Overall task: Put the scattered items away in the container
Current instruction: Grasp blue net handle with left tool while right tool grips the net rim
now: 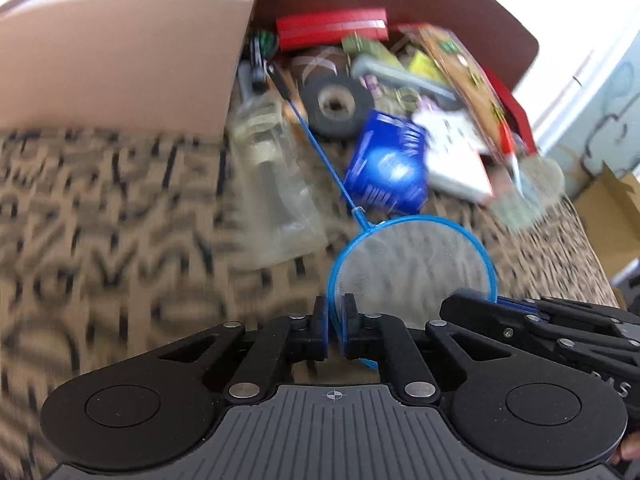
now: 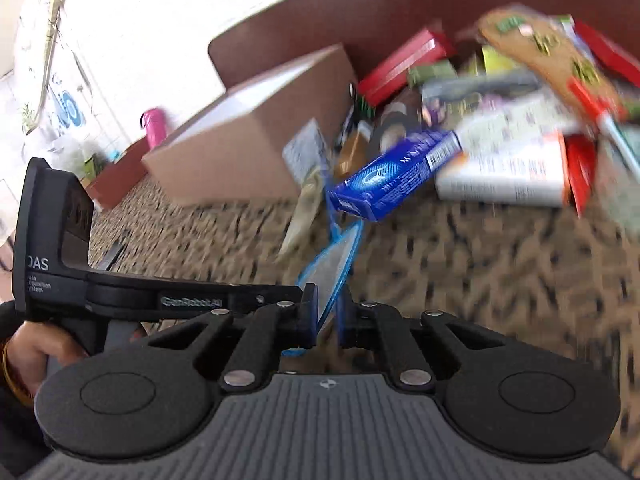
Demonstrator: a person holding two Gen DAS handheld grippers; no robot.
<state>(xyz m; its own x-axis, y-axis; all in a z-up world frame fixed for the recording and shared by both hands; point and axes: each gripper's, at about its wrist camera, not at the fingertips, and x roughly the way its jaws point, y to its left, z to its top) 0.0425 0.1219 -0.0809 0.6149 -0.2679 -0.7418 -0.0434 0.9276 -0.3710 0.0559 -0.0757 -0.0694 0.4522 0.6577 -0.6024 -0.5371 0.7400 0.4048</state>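
Both grippers clamped on the blue net's hoop (image 1: 412, 264). My left gripper (image 1: 335, 312) pinches the rim at its near-left side; right gripper (image 1: 496, 300) grips the rim from the right. In the right wrist view, right gripper (image 2: 328, 312) has the hoop edge-on between its pads. The handle runs away toward the clutter pile: blue box (image 1: 386, 164), black tape roll (image 1: 336, 106), red box (image 1: 332, 28), all on the patterned surface (image 1: 100, 220). Cardboard box (image 1: 120, 52) sits far-left, beside the pile. Frames blurred.
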